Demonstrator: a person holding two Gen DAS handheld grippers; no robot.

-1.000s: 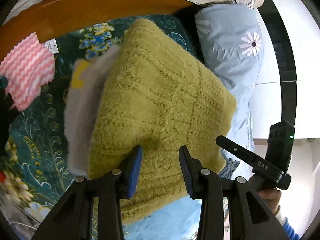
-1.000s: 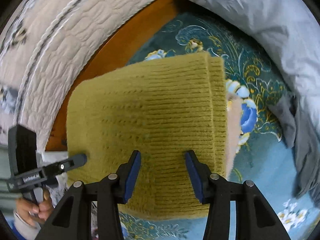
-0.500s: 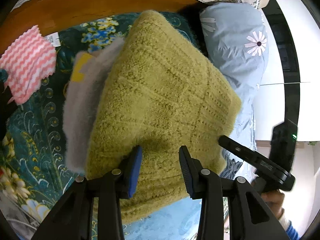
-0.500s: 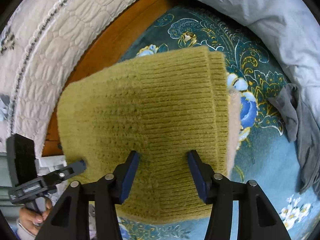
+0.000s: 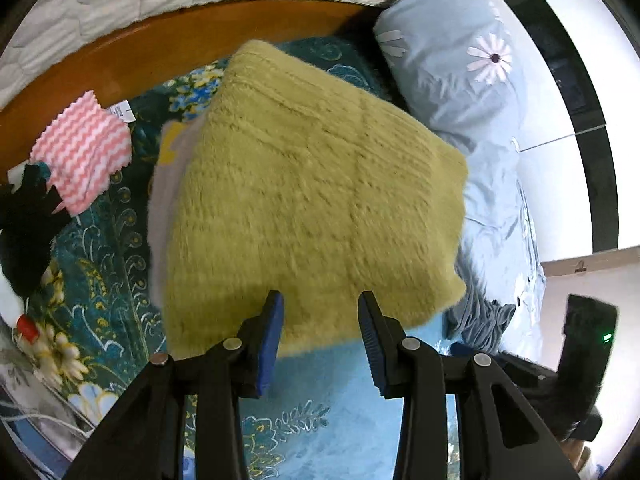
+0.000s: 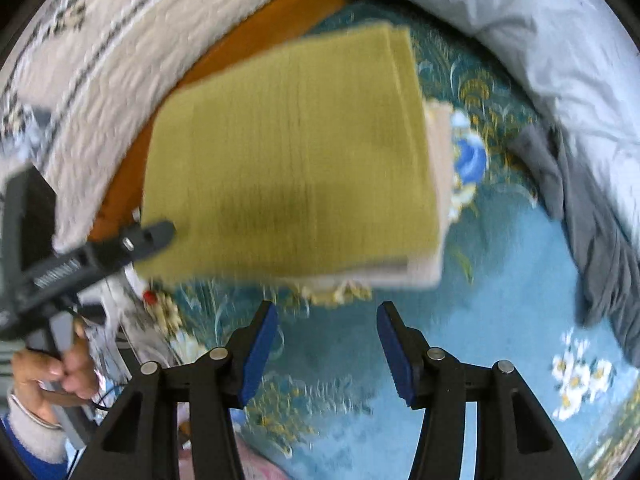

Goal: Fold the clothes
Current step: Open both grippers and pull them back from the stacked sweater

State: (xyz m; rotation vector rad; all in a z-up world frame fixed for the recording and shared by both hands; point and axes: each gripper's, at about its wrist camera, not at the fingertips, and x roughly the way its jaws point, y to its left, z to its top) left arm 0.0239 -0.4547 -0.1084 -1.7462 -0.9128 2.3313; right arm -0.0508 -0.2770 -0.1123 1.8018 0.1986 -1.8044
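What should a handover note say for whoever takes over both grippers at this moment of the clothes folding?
Left gripper: open, empty, above the near edge of the olive sweater.
Right gripper: open, empty, over the bedspread, clear of the sweater.
Sweater: folded into a neat rectangle, resting on a folded pale garment.
Done: this fold and stack.
Left: a grey garment lies unfolded by the light blue duvet; a pink striped cloth and a black item lie beside the stack.

folded sweater (image 5: 312, 200) on another folded garment (image 5: 164, 200) on bedspread (image 5: 340, 400); pillow (image 5: 452, 72) right, cloth (image 5: 84, 152) left.
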